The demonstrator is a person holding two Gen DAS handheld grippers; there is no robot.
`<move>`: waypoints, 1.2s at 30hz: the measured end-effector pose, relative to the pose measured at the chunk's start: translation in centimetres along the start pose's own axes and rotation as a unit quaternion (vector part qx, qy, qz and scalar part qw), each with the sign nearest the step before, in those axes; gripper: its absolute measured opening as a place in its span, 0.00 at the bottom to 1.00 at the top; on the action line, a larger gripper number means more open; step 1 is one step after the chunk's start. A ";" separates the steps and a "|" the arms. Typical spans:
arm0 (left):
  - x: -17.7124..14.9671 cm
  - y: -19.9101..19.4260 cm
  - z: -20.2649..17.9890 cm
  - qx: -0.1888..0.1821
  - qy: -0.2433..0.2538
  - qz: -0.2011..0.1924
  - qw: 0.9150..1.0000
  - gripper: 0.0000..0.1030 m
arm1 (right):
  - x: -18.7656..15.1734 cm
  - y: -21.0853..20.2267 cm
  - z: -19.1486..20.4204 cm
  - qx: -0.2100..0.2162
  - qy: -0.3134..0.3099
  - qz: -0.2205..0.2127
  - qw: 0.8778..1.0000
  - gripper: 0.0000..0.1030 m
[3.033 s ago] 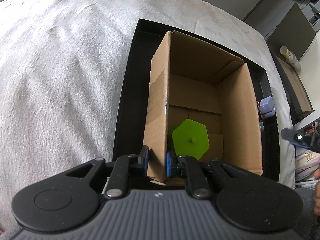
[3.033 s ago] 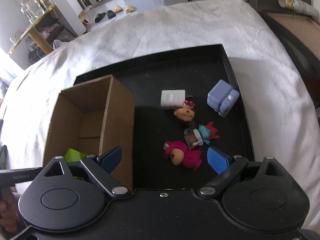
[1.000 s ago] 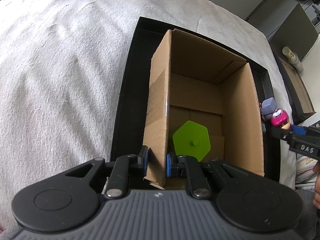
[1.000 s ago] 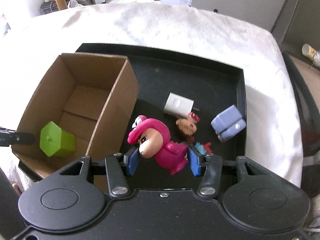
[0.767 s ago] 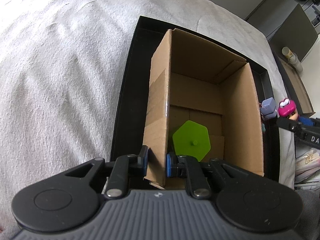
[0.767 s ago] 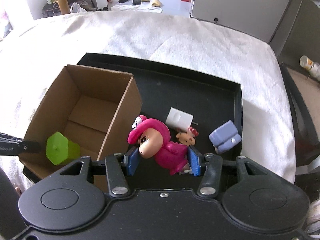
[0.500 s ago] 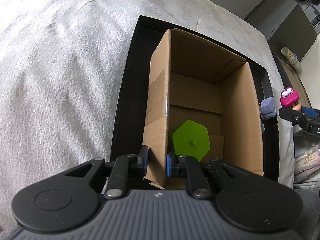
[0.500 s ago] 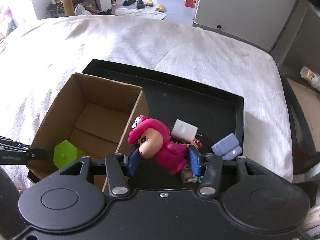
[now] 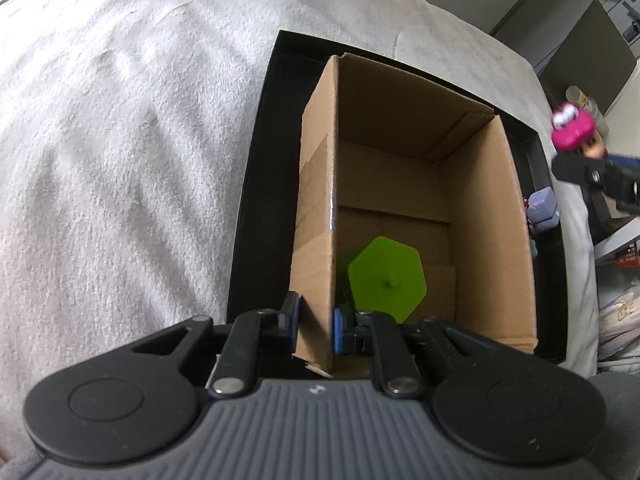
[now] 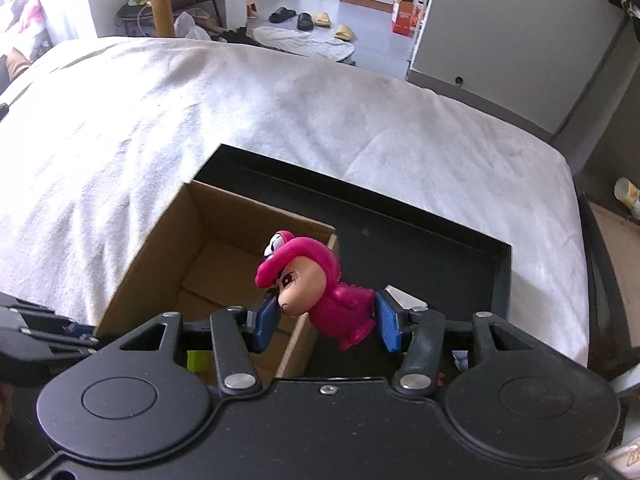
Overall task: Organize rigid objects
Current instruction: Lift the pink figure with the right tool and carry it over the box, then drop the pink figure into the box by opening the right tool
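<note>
Tray (image 10: 460,216): it lay on the white blanket (image 10: 200,112).
Box (image 9: 480,220): your left gripper (image 9: 314,322) pinched its wall.
Pink figure (image 10: 320,284): your right gripper (image 10: 326,322) clamped it above the box's rim.
Green block (image 9: 386,276): sat inside the box.

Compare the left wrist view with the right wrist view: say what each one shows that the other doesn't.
Only the left wrist view shows the left gripper clamped on the cardboard box wall and the whole green hexagonal piece. Only the right wrist view shows the right gripper pads gripping the pink figurine, plus slippers beyond. Both show box, figurine, black tray.
</note>
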State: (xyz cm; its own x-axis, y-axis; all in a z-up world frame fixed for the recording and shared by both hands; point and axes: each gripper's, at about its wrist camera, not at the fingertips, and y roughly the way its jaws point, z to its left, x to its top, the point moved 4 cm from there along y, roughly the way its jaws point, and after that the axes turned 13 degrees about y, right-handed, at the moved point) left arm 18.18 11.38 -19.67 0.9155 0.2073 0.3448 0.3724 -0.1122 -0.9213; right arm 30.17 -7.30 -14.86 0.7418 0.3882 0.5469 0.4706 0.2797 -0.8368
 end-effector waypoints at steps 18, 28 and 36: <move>-0.2 -0.5 0.5 0.002 -0.007 -0.011 1.000 0.15 | 1.3 2.2 7.5 0.028 -0.058 0.011 0.998 0.49; -0.2 -0.4 1.2 -0.007 -0.014 -0.014 1.000 0.15 | 2.3 1.1 7.3 0.043 -0.028 -0.014 0.999 0.65; -0.1 -0.3 1.0 -0.004 -0.014 -0.015 1.000 0.14 | 1.4 -0.3 4.5 0.037 -0.002 -0.018 0.999 0.71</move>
State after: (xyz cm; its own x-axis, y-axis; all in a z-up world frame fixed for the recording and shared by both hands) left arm 17.79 12.41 -19.61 0.8998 0.2368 0.3665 0.4001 -0.1127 -0.9095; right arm 28.90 -2.94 -13.72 0.7229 0.3813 0.5762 0.4596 0.3573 -0.8131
